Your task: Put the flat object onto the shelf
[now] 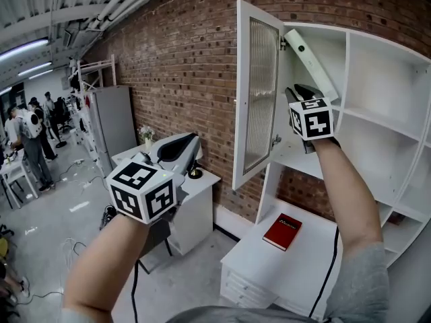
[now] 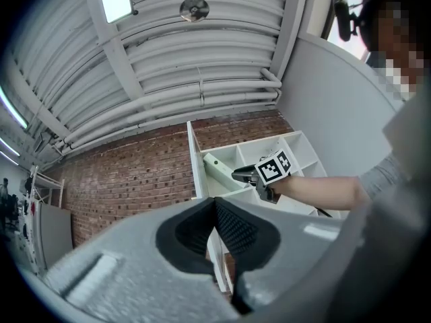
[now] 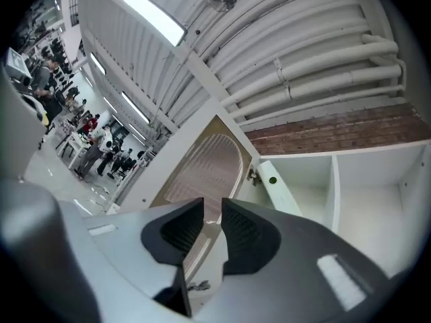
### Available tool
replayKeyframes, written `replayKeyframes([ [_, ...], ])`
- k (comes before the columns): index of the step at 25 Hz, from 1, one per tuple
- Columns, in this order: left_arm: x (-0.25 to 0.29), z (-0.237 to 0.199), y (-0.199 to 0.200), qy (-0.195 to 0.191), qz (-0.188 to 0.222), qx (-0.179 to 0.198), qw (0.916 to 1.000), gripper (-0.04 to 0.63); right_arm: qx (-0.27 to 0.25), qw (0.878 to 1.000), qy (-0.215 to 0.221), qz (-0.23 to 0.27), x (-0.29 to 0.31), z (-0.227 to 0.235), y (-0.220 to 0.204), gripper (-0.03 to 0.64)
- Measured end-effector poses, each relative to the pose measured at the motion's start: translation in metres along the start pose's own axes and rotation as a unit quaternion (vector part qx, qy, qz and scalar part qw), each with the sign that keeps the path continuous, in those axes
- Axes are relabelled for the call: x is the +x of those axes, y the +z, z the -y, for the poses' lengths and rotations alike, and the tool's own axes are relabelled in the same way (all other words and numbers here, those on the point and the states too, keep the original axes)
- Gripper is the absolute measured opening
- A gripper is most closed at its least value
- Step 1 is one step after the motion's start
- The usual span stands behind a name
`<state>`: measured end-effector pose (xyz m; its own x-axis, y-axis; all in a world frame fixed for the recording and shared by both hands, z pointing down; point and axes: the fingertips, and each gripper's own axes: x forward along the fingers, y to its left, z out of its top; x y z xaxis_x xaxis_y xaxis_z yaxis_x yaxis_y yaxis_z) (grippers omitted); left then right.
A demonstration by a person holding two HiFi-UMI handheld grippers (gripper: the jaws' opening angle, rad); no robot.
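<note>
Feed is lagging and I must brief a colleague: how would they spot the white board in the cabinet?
Find the white shelf unit on the brick wall, then its top left compartment beside the open ribbed-glass door. The white board leans there on a slant. Unlike the red book lying flat lower down, it is long, narrow and has a green dot near its upper end.

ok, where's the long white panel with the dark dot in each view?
Head view: white panel upper right, leaning in the shelf's top-left compartment.
Left gripper view: white panel at centre.
Right gripper view: white panel just right of centre.
Shared landmark: the open ribbed-glass door, left of it everywhere.
</note>
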<state>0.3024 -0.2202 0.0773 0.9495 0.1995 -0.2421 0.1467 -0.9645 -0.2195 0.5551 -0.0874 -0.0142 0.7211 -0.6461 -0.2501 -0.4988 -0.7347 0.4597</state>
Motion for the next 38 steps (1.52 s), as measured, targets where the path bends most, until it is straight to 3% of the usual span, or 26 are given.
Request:
replayKeyframes([
  [9,-0.042,0.012,-0.051,0.005,-0.024,-0.013,0.9996,-0.002,0.071,0.99,0.12,0.029,-0.06,-0.139,-0.029,0.034],
  [18,-0.093,0.001,-0.101,0.056,-0.07,-0.035,0.9954,-0.002,0.145,0.957,0.251,0.013,-0.105,-0.271,-0.069,0.009],
  [23,-0.142,-0.013,-0.146,0.103,-0.097,-0.047,0.9888,-0.002,0.177,0.925,0.335,0.009,-0.133,-0.358,-0.095,0.009],
  [27,-0.193,-0.037,-0.183,0.163,-0.124,-0.054,0.9773,-0.002,0.188,0.891,0.414,0.002,-0.148,-0.441,-0.115,0.009],
  [32,-0.256,-0.051,-0.234,0.225,-0.156,-0.068,0.9594,-0.002,0.204,0.852,0.482,-0.013,-0.174,-0.521,-0.141,0.009],
  [38,-0.336,-0.054,-0.285,0.297,-0.189,-0.101,0.9305,-0.002,0.2,0.806,0.557,-0.034,-0.21,-0.601,-0.161,0.009],
])
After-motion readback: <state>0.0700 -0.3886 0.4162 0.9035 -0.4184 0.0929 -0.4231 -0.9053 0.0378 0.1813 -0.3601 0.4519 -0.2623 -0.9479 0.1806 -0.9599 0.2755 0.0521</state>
